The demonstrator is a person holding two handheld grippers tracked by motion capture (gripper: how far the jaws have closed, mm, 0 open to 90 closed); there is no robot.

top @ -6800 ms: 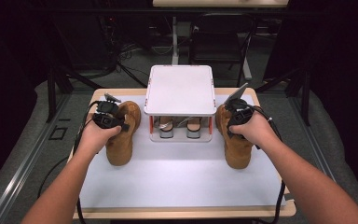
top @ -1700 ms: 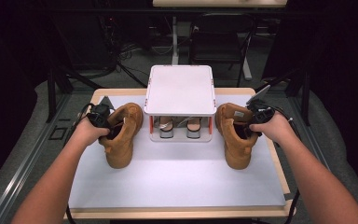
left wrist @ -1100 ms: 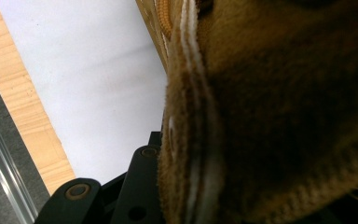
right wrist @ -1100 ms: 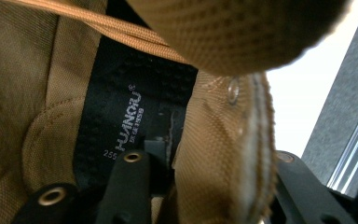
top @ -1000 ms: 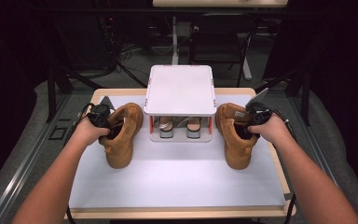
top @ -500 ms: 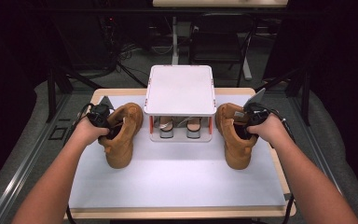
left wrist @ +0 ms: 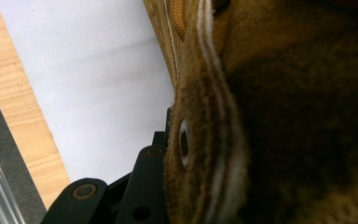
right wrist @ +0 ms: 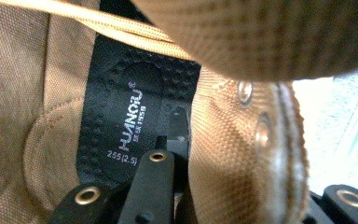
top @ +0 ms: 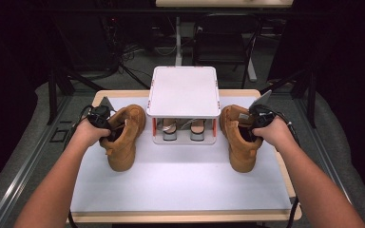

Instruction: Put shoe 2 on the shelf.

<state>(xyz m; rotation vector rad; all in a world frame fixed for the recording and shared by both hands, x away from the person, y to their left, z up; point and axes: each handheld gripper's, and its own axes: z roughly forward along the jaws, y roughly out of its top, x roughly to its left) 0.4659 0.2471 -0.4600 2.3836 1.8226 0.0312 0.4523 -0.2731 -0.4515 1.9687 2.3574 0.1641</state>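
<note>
Two tan suede boots stand on the white mat (top: pixel 180 183), toes toward me. My left gripper (top: pixel 112 131) holds the left boot (top: pixel 123 145) by its collar: the outer finger (left wrist: pixel 142 184) lies against the eyelet edge of the left boot (left wrist: pixel 284 116), and the other finger is hidden inside. My right gripper (top: pixel 248 129) has just been closing on the side wall of the right boot (top: pixel 240 149). One finger (right wrist: pixel 154 179) sits inside the right boot (right wrist: pixel 42 93) over the black insole label (right wrist: pixel 130 116); the other sits outside the wall.
A white two-level shoe rack (top: pixel 183 92) stands between the boots at the back of the mat, with a pair of pale shoes (top: pixel 170 129) under its top shelf. The wooden table (top: pixel 123 94) ends close behind the rack; black stands and cables are beyond.
Since the earliest frame both hands have shifted from over the boots to their outer sides at the collars. Over the last second nothing has visibly moved.
</note>
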